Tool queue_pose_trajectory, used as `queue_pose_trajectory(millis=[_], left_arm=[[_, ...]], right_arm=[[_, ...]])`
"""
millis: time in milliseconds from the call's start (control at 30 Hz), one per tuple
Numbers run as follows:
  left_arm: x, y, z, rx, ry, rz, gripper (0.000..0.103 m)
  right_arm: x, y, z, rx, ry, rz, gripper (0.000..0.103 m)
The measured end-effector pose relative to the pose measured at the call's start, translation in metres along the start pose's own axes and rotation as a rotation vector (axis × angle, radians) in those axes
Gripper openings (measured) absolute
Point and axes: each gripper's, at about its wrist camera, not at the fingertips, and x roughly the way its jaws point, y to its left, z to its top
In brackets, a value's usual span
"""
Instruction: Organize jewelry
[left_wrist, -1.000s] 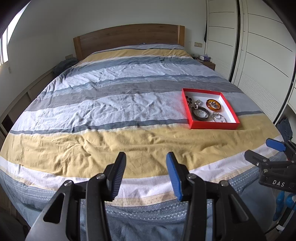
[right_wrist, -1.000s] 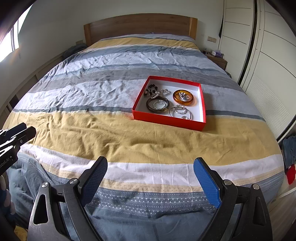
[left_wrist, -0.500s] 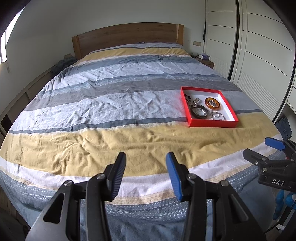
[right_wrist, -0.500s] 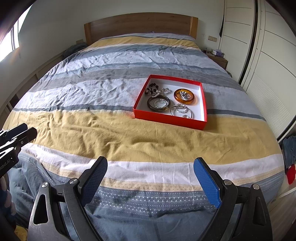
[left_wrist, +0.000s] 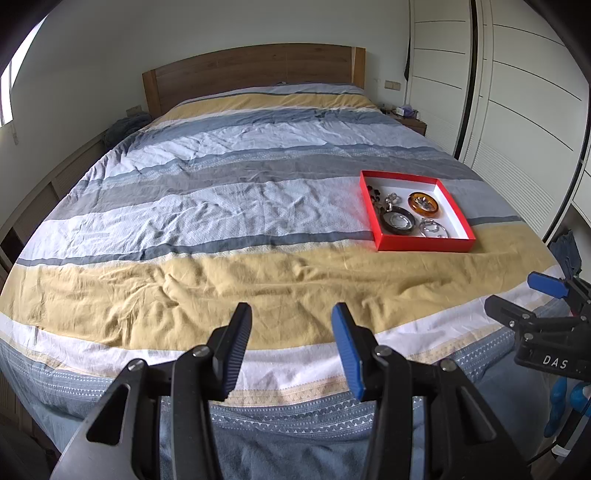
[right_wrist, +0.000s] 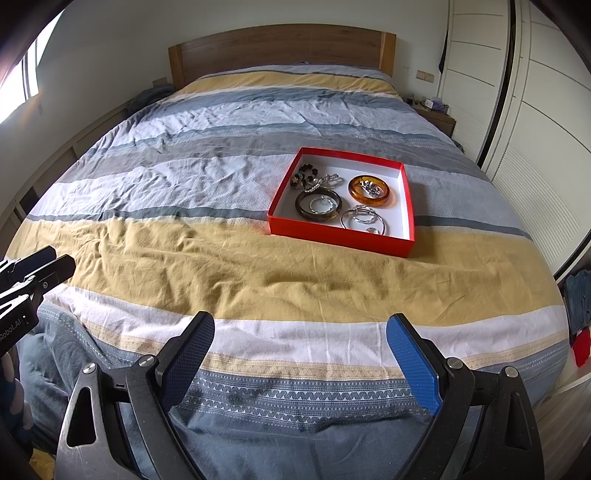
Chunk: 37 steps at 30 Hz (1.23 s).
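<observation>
Both grippers hang over the foot of the bed (right_wrist: 258, 280), well apart from the work. Left gripper (left_wrist: 291, 354) has its fingers parted with nothing between them; right gripper (right_wrist: 299, 354) is spread wider, also empty. The jewelry sits in a red tray (right_wrist: 408, 206) on the right half of the striped duvet, at the seam between the blue and yellow bands. Inside: an amber bangle (right_wrist: 368, 191) with small silver pieces in it, a dark bangle (right_wrist: 318, 204) ringing a silver one, thin silver hoops (right_wrist: 364, 220) near the front wall, dark beads (right_wrist: 304, 175) and a sparkly chain at the back left. Likely risks: the duvet is soft and wrinkled, so pressing down on the tray could tip it or slide it; nested rings may come up together on one pinch; thin hoops lie flat on the tray floor and could slip off the wide pads; the chain could snag on the beads. Readable text: "DAS" on the right gripper's body in the left view, "Robot.AI" (partly cut off) on the left gripper's body in the right view.
</observation>
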Motion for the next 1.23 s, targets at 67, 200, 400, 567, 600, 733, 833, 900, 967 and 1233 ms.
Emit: queue_pose_trajectory(millis=[67, 200, 400, 567, 600, 733, 833, 900, 967, 1233], left_arm=[[-0.001, 0.002, -0.002, 0.000, 0.002, 0.000, 0.043], [-0.002, 0.002, -0.004, 0.001, 0.003, 0.002, 0.043], [0.000, 0.002, -0.001, 0.001, 0.004, 0.000, 0.043], [0.000, 0.002, -0.003, 0.001, 0.006, 0.000, 0.043], [0.001, 0.001, -0.001, 0.001, 0.006, 0.001, 0.043], [0.001, 0.003, -0.003, -0.003, 0.011, 0.001, 0.043], [0.000, 0.005, -0.006, -0.011, 0.020, -0.001, 0.043], [-0.001, 0.007, -0.010, -0.013, 0.019, 0.000, 0.043], [0.000, 0.007, -0.008, -0.008, 0.018, -0.001, 0.043], [-0.001, 0.006, -0.006, -0.008, 0.020, 0.000, 0.043]], right_arm=[[-0.001, 0.001, -0.001, 0.001, 0.000, 0.000, 0.093], [0.000, 0.000, 0.000, 0.000, 0.000, 0.000, 0.093], [0.000, -0.001, 0.000, 0.000, 0.001, 0.000, 0.093], [0.000, 0.000, -0.002, 0.000, 0.004, 0.001, 0.093], [0.001, -0.001, 0.000, 0.000, 0.003, 0.001, 0.093], [0.000, 0.000, -0.001, 0.001, 0.003, 0.001, 0.093], [0.000, 0.000, -0.002, 0.001, 0.004, 0.002, 0.093], [0.000, 0.000, -0.001, 0.001, 0.004, 0.002, 0.093], [0.000, 0.000, -0.001, 0.001, 0.004, 0.001, 0.093], [-0.001, 0.000, -0.002, 0.001, 0.003, 0.002, 0.093]])
